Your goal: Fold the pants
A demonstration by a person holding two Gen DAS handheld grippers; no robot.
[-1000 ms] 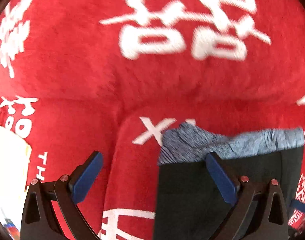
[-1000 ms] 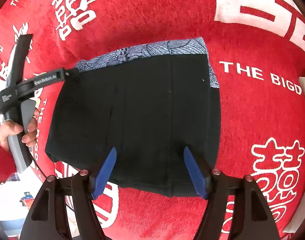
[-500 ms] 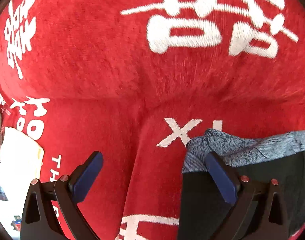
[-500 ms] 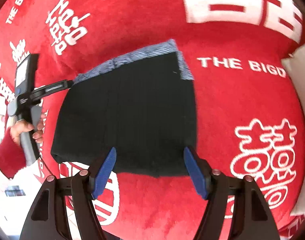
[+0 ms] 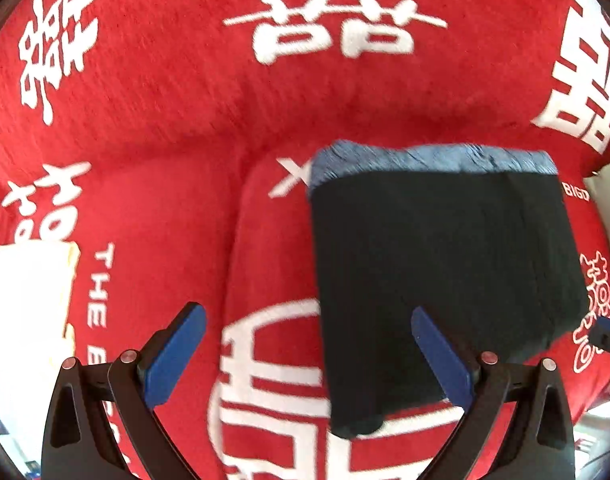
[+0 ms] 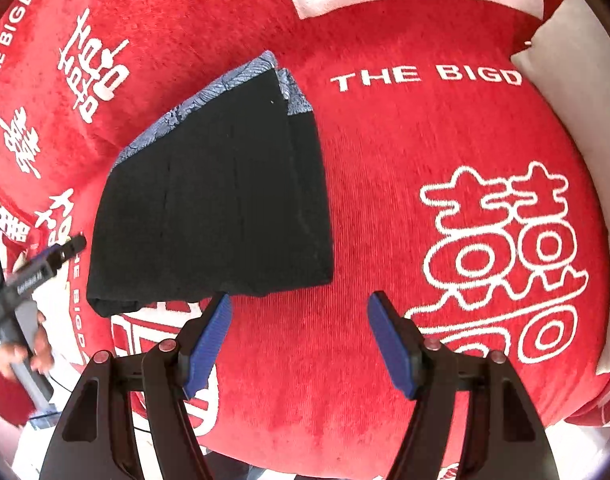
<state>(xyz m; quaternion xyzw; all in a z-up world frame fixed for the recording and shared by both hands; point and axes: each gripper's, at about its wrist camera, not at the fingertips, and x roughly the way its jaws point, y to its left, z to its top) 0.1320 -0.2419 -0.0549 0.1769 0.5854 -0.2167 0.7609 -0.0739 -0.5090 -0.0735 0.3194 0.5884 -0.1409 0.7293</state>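
The pants lie folded into a compact black rectangle with a blue-grey patterned band along the far edge, on a red sofa seat. My left gripper is open and empty, just in front of the pants' near left corner. In the right wrist view the pants lie to the upper left. My right gripper is open and empty, to the right of the pants' near edge, not touching them. The left gripper shows at the left edge, held by a hand.
The red sofa cover with white characters rises into a backrest behind the pants. A white cushion sits at the right end. A pale object lies at the left. The seat's front edge drops off below my right gripper.
Both grippers have pulled back from the folded pants. The right gripper shifted right, off the pants' near edge. The left view now takes in the whole fold.
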